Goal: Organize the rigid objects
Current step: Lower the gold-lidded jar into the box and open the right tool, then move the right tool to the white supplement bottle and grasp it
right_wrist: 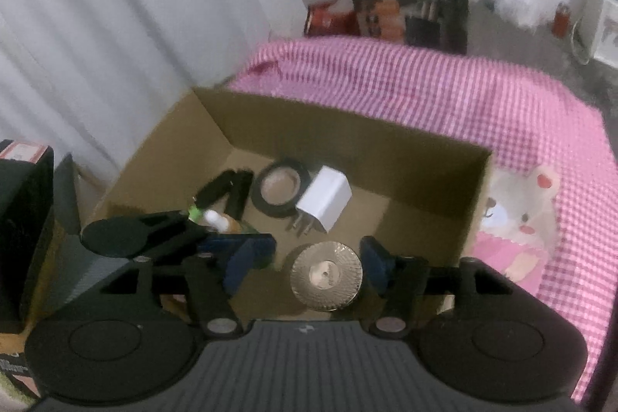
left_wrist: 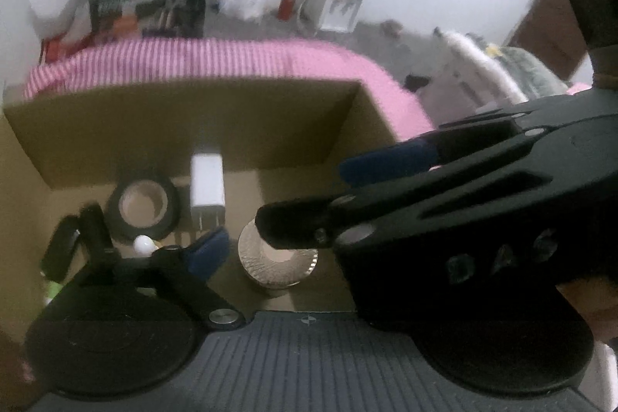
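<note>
A cardboard box (left_wrist: 193,126) (right_wrist: 347,138) holds a black tape roll (left_wrist: 143,207) (right_wrist: 280,190), a white charger plug (left_wrist: 207,186) (right_wrist: 326,199), two black bars (left_wrist: 73,246) (right_wrist: 228,192) and a small white-capped bottle (left_wrist: 143,245) (right_wrist: 214,219). A ridged gold round piece (left_wrist: 278,257) (right_wrist: 326,275) stands on the box floor. My right gripper (right_wrist: 309,257) (left_wrist: 309,194) hangs open over it, pads off its sides. My left gripper (left_wrist: 305,246) is open beside it; its right finger is hidden behind the right gripper. One left finger (right_wrist: 162,226) shows in the right wrist view.
The box sits on a pink checked cloth (right_wrist: 463,95) (left_wrist: 231,60). A plush toy (right_wrist: 521,215) lies right of the box. A black carton (right_wrist: 23,219) stands at its left, white curtain behind. A hand (left_wrist: 591,300) holds the right gripper.
</note>
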`<state>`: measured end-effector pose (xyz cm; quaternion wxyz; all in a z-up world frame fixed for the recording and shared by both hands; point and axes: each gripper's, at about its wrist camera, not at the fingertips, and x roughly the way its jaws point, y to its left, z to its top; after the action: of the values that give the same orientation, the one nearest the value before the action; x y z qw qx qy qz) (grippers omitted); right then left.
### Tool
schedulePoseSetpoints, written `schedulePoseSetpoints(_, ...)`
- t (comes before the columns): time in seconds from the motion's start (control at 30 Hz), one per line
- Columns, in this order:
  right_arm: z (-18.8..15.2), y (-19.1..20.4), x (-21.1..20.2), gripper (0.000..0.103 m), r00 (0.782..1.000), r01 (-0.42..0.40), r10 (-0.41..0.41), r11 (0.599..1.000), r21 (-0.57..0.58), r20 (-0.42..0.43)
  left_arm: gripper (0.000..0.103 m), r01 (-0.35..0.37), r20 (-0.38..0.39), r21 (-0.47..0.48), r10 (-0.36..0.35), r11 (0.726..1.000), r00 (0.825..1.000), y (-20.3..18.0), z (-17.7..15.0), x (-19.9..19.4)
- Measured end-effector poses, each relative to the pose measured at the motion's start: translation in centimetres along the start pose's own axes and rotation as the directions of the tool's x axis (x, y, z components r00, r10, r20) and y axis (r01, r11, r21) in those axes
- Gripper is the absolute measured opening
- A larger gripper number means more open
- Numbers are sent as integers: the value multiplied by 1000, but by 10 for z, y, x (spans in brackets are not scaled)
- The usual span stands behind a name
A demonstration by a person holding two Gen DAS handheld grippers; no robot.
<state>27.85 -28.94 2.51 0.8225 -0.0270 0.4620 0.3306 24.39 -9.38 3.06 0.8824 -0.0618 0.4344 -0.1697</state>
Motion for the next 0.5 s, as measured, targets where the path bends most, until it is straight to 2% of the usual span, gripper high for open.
schedulePoseSetpoints(0.13,-15,13,-36,82,993,13,-13,1000,6,114,99,1,68,66,-6,998,998,-9,-9,-30)
schedulePoseSetpoints(0.2,-26,22,-55,96,983,28,-29,1000,6,182,101,8,102,102,-19,995,995,-12,-17,-48)
schedulePoseSetpoints(0.27,-40,33,-73,103,967,50,-49,999,1,251,103,7,132,142,-26,990,991,-14,-27,-66)
schedulePoseSetpoints(0.4,-69,55,-94,103,939,87,-88,996,20,333,103,-7,163,188,-24,982,986,-9,-49,-98)
schedulePoseSetpoints(0.5,-91,68,-104,103,918,71,-87,996,56,386,103,-26,201,203,-15,979,980,1,-70,-125)
